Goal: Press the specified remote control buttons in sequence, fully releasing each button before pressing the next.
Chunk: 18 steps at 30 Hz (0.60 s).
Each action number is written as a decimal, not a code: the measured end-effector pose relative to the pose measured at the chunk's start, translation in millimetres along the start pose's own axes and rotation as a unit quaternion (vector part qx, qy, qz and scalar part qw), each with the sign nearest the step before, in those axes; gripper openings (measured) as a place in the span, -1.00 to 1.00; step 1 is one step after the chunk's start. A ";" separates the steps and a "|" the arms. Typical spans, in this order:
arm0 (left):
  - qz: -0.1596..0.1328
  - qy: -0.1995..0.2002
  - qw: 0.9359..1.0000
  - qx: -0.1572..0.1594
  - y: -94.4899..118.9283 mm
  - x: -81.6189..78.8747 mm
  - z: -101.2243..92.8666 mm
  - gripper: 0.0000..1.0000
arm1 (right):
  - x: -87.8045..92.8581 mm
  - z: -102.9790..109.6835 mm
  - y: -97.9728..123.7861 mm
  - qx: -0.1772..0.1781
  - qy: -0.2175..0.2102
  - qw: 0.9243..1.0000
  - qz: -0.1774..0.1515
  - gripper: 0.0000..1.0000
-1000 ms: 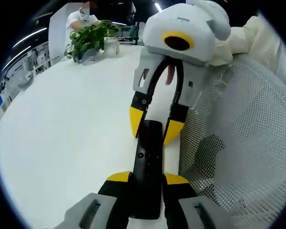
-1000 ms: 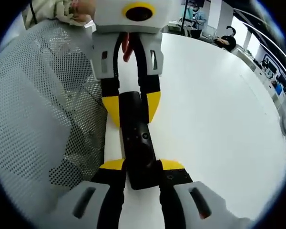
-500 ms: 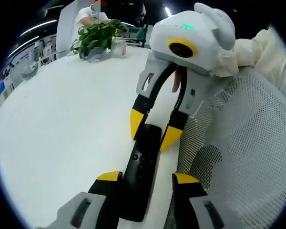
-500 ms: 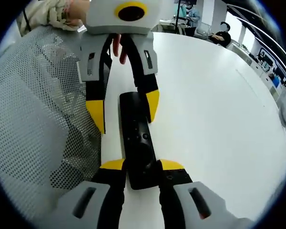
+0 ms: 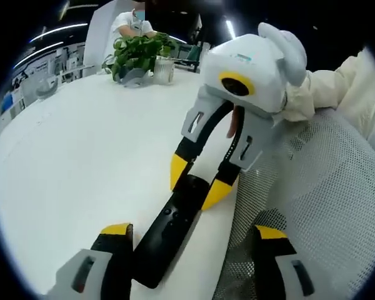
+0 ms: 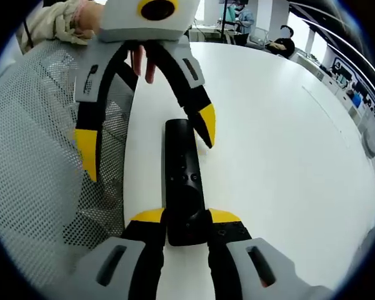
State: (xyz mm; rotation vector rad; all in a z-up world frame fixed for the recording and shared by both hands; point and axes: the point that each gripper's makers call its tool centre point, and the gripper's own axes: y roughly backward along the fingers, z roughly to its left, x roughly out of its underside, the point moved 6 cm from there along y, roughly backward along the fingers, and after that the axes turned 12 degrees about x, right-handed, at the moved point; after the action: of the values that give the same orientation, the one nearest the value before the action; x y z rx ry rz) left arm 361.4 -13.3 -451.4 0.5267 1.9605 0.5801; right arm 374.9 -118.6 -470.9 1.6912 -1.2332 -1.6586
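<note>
A slim black remote (image 5: 169, 225) lies along the white table (image 5: 75, 150). In the left gripper view my left gripper (image 5: 194, 232) stands wide open, its yellow fingertips (image 5: 115, 230) well apart on either side of the remote's near end. My right gripper (image 5: 197, 181) reaches in from above, shut on the remote's far end. In the right gripper view the right gripper (image 6: 185, 216) clamps the near end of the remote (image 6: 183, 178), whose buttons face up. The left gripper (image 6: 147, 140) hangs open over the far end, one tip beside the remote.
A white mesh chair back (image 5: 325, 206) stands right against the table edge, also in the right gripper view as the mesh chair back (image 6: 37, 162). A potted plant (image 5: 137, 53) and a glass (image 5: 164, 69) stand at the far end. People sit at the back.
My left gripper has opened its jaws wide and let go of the remote. The right gripper stays shut on the other end. The left camera has tilted.
</note>
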 end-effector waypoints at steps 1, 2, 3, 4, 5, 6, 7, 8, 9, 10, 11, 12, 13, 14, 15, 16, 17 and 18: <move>-0.010 0.001 1.000 -0.006 2.7 -3.0 0.1 0.83 | 0.1 -0.4 0.0 0.001 -0.001 1.000 0.000 -0.50; -0.016 0.000 1.000 -0.010 4.8 -4.8 0.0 0.90 | 0.1 -0.8 0.0 0.003 -0.001 1.000 0.001 -0.50; -0.025 -0.002 1.000 -0.017 7.8 -7.7 0.4 0.95 | 0.3 -1.3 0.1 0.004 -0.002 1.000 0.002 -0.50; -0.032 -0.002 0.999 -0.023 10.0 -9.9 0.9 1.00 | 0.2 -1.4 0.1 0.004 -0.002 1.000 0.002 -0.50; -0.038 -0.002 0.999 -0.027 12.0 -11.9 1.1 1.00 | 0.2 -1.4 0.1 0.004 -0.004 1.000 0.002 -0.50; -0.045 -0.002 0.998 -0.031 15.6 -14.7 0.8 1.00 | 0.2 -1.3 0.2 0.003 -0.004 1.000 0.002 -0.50; -0.049 -0.002 0.998 -0.034 19.2 -17.5 -0.2 1.00 | 0.3 -1.3 0.1 0.003 -0.005 1.000 0.001 -0.50; -0.055 0.001 0.998 -0.035 21.5 -20.0 -1.0 1.00 | 0.3 -1.3 0.1 0.004 -0.005 1.000 0.001 -0.50; -0.068 0.004 0.997 -0.035 25.8 -25.4 -2.9 1.00 | 0.3 -1.4 0.0 0.004 -0.006 1.000 0.002 -0.50; -0.076 0.003 0.996 -0.039 29.9 -30.3 -4.9 1.00 | 0.3 -1.4 0.0 0.004 -0.008 1.000 0.002 -0.50; -0.087 0.002 0.995 -0.044 34.3 -35.3 -6.6 1.00 | 0.3 -1.4 0.0 0.004 -0.009 1.000 0.002 -0.50; -0.101 -0.001 0.993 -0.055 42.2 -42.2 -8.8 1.00 | 0.2 -1.6 -0.1 0.005 -0.012 1.000 0.002 -0.50; -0.109 -0.006 0.992 -0.062 48.1 -46.6 -11.1 1.00 | 0.2 -1.8 -0.1 0.005 -0.013 1.000 0.002 -0.50; -0.121 -0.015 0.990 -0.073 57.2 -53.2 -15.4 1.00 | 0.2 -2.0 -0.3 0.005 -0.014 1.000 0.002 -0.50; -0.131 -0.020 0.988 -0.080 63.5 -57.3 -18.5 1.00 | 0.2 -1.9 -0.2 0.005 -0.015 1.000 0.002 -0.50; -0.138 -0.022 0.987 -0.086 69.2 -59.9 -21.3 1.00 | 0.2 -1.9 -0.2 0.005 -0.015 1.000 0.002 -0.50; -0.145 -0.027 0.984 -0.098 79.1 -63.2 -25.9 1.00 | 0.1 -1.8 -0.1 0.005 -0.015 1.000 0.002 -0.50; -0.149 -0.030 0.983 -0.104 82.3 -64.2 -27.1 1.00 | 0.1 -1.8 -0.1 0.005 -0.016 1.000 0.001 -0.50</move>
State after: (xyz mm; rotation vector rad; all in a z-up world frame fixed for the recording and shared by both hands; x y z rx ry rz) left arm 373.5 9.5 -346.7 0.1155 1.8508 0.5617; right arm 376.6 -119.1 -470.8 1.6745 -1.2592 -1.6860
